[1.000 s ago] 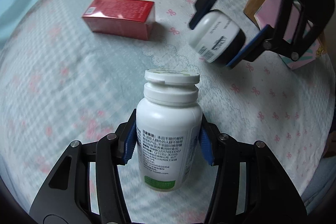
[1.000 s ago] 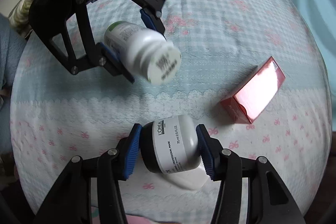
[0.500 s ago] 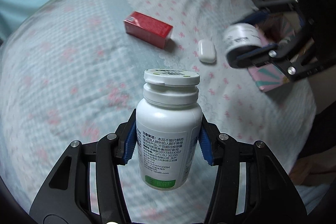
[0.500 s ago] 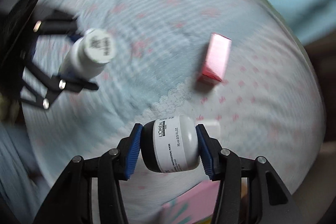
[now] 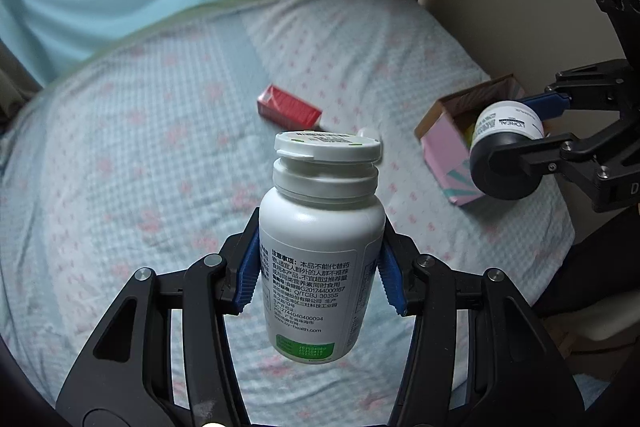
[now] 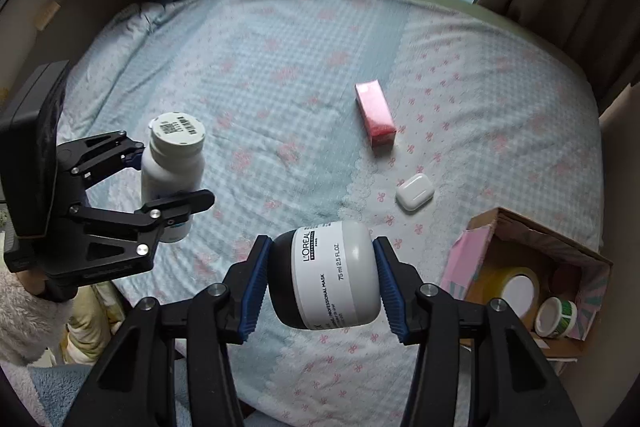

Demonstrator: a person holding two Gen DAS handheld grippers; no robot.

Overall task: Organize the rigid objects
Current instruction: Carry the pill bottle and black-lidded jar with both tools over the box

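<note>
Inside, the open box (image 6: 532, 227) holds two tubs; left tool (image 5: 322, 267) grips the bottle (image 5: 320, 259), right tool (image 6: 324, 279) the jar (image 6: 332, 275).

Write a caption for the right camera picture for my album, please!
Right tongs hold a L'Oreal jar above the bed, near the pink box.
</note>
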